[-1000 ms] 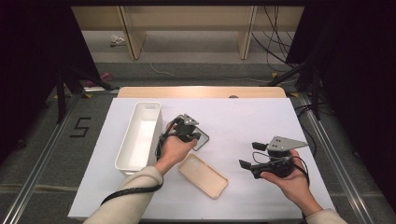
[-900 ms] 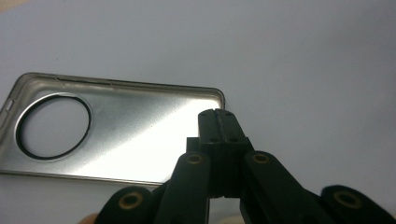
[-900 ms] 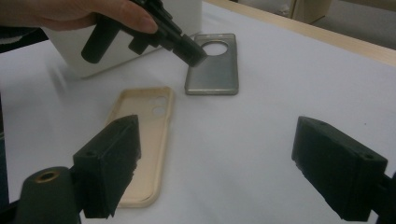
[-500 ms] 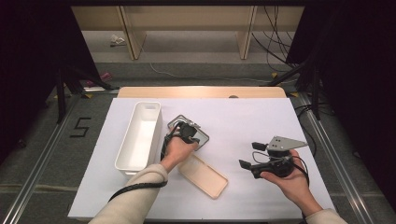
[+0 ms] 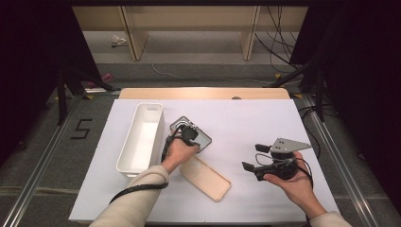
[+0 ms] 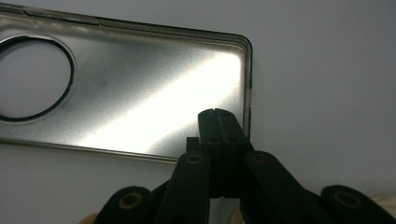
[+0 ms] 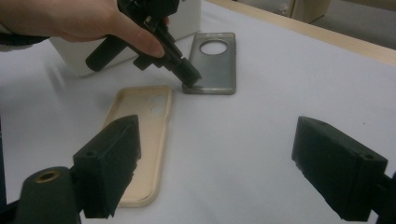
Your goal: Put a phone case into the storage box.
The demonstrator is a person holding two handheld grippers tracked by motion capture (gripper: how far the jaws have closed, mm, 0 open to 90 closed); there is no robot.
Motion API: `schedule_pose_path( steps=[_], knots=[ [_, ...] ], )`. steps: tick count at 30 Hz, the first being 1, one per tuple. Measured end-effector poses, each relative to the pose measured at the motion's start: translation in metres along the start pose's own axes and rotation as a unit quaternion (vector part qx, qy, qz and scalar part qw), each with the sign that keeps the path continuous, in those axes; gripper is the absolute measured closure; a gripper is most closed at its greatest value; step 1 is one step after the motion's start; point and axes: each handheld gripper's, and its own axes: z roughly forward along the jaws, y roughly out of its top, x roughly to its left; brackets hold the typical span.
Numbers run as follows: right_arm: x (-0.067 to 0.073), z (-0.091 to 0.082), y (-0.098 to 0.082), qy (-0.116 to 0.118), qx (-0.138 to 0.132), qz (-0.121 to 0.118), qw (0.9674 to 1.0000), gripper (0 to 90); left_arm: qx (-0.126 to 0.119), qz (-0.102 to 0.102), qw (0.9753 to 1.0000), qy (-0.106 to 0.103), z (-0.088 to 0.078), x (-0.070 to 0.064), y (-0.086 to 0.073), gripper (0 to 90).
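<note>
White sheet (image 5: 265, 123) covers the table; white bin (image 5: 142, 137) sits at its left. Beige phone case (image 5: 205, 178) lies near the front edge. Grey phone case (image 5: 204, 138) lies flat just right of the bin. Left gripper (image 7: 191, 74): jaws closed together, tips at the grey case's corner. Right gripper (image 5: 253, 157): jaws wide apart, holding nothing.

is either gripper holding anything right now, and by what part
Nothing is held. The left gripper is shut, tips over the grey phone case's corner; the right gripper is open and empty.
</note>
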Motion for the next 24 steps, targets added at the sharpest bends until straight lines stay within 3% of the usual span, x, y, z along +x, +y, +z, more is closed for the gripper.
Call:
schedule_pose_path(
  steps=[8, 24],
  knots=[
    [0.0, 0.0, 0.0, -0.001, 0.0, 0.0, 1.0, 16.3, 0.019, 0.003, 0.9998, 0.0, -0.004, 0.006, -0.001, 89.8],
    [0.0, 0.0, 0.0, -0.001, 0.001, -0.001, 1.0, 16.3, 0.06, 0.003, 0.9976, 0.035, -0.015, 0.017, -0.007, 89.8]
  ],
)
